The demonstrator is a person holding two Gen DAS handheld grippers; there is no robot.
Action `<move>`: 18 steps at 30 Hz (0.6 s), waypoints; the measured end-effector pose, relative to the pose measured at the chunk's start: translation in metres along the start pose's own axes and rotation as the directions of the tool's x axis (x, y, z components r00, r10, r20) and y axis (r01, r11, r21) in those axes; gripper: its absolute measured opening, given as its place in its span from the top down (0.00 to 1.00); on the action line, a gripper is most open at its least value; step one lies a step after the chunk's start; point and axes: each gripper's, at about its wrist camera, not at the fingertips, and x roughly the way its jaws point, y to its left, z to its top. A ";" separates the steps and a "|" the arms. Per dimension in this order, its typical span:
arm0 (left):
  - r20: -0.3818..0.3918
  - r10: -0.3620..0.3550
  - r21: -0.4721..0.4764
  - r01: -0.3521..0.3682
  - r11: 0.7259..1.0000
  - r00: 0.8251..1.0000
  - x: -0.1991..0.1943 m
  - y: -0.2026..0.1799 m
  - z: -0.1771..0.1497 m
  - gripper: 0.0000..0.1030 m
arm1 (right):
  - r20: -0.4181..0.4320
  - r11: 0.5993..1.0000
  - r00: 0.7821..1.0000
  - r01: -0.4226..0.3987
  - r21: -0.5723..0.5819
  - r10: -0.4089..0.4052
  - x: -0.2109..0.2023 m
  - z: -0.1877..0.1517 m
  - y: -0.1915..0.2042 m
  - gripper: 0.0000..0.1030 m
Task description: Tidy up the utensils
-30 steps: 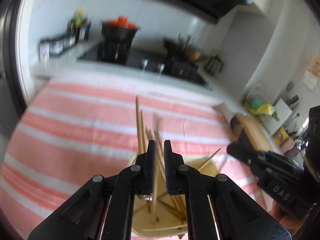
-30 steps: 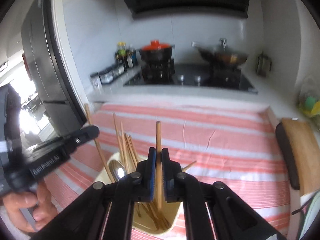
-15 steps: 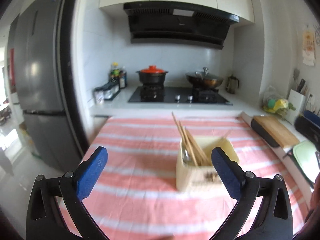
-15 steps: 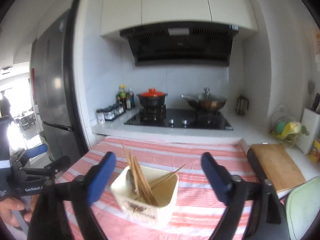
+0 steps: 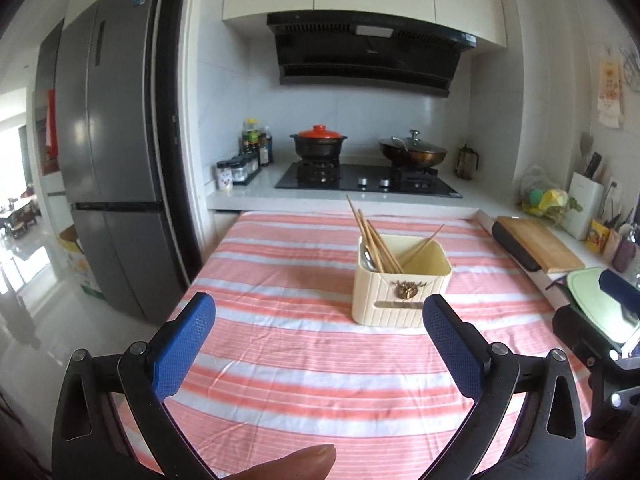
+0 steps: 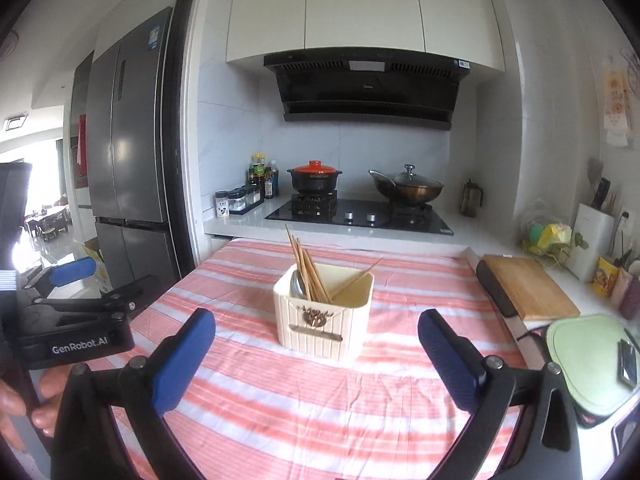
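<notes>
Standing well ahead of both released tongs, the cream holder (image 5: pixel 401 280) keeps its chopsticks (image 5: pixel 374 240) and spoon (image 6: pixel 298 283) upright, so the left gripper (image 5: pixel 318 322) and right gripper (image 6: pixel 316 338), jaws spread wide, grasp nothing, apparently finished.

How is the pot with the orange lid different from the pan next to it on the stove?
The pot is black, deep and straight-sided with an orange lid; the pan is brownish, shallow and wide with a glass lid. The pot sits on the left burner, the pan on the right. Both are covered, with a knob on top.
</notes>
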 end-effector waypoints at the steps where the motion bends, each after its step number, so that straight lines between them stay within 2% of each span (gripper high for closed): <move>1: 0.002 0.005 0.002 -0.005 1.000 1.000 -0.003 -0.001 -0.001 0.00 | -0.003 1.000 1.000 0.004 0.001 -0.004 -0.002 -0.002 0.001 0.00; 6: 0.017 0.049 0.039 -0.049 0.998 0.999 -0.019 -0.008 -0.001 0.00 | -0.002 1.000 1.000 0.017 -0.002 -0.017 -0.011 -0.003 0.005 0.00; 18: 0.004 0.038 0.048 -0.038 0.998 0.999 -0.032 -0.012 0.002 0.00 | -0.013 0.999 0.999 0.033 0.016 -0.032 -0.020 -0.002 0.005 0.00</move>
